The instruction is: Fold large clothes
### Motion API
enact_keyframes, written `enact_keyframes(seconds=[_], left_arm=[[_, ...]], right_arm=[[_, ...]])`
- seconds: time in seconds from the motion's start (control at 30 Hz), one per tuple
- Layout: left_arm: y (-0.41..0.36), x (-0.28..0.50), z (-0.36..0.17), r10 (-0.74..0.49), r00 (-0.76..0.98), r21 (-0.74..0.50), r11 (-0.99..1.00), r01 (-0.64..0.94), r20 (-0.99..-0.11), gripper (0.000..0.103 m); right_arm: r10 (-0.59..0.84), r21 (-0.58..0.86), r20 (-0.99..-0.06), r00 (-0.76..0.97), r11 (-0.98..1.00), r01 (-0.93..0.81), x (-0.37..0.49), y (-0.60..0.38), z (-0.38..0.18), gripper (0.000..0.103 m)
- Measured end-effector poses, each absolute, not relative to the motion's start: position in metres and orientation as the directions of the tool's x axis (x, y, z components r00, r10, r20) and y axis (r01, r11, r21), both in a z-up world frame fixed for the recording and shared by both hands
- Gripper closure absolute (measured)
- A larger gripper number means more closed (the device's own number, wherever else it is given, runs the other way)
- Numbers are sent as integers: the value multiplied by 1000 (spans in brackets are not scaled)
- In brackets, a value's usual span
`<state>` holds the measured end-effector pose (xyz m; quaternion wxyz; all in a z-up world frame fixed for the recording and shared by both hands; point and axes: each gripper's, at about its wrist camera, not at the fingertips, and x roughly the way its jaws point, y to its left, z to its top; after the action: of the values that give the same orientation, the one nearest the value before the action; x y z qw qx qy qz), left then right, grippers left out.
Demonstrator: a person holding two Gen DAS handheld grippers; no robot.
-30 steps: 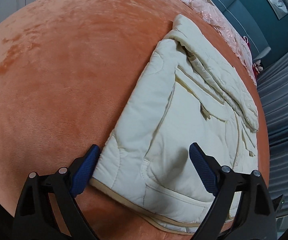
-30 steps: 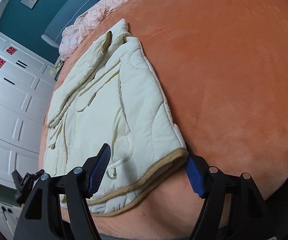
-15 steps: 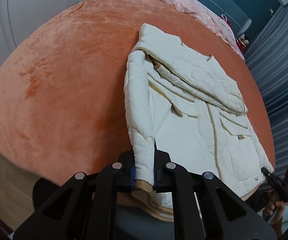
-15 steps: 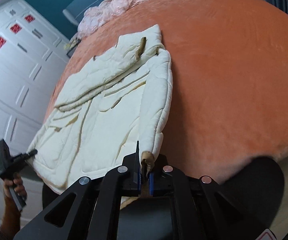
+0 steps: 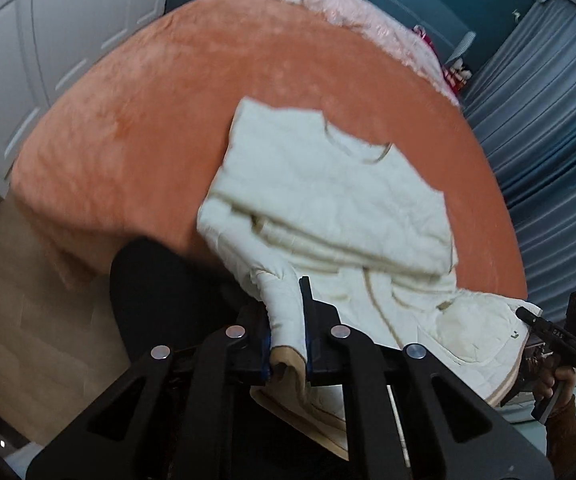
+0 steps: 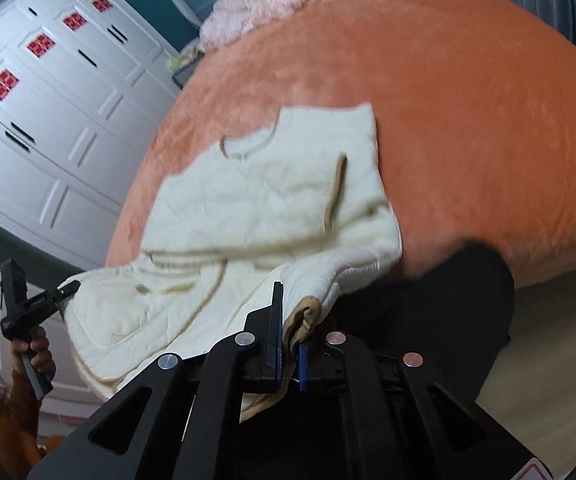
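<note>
Both grippers, left (image 5: 287, 354) and right (image 6: 288, 354), have jaws clamped on the jacket (image 5: 328, 200) hem corners, lifting it off the bed (image 5: 148, 100) to fold.

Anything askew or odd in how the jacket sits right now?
Nothing damaged. The cream jacket lies half on the orange bedspread, its hem end lifted: the left gripper and right gripper each pinch a hem corner. That fits a fold under way. Both views are motion-blurred.
</note>
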<state>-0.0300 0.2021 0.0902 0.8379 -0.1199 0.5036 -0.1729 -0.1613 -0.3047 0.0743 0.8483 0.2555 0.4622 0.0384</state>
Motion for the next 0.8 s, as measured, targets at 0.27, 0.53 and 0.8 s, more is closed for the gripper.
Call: enact_keyframes(seconds=[0.27,0.53,0.8], left_arm=[[170,95,89,-328,604,-316,940,130,-727,93],[159,164,44,-231,595,-267,963,28,-770,87],[172,152,66,-316,666,-368,927,66,-676,78]], right_arm=[[158,479,-656,738,843,245,-41,-331,62,98],[161,646,-535,830,710,279,1,-352,36,73],[55,654,-421,906,711,260,-28,-365,50,39]])
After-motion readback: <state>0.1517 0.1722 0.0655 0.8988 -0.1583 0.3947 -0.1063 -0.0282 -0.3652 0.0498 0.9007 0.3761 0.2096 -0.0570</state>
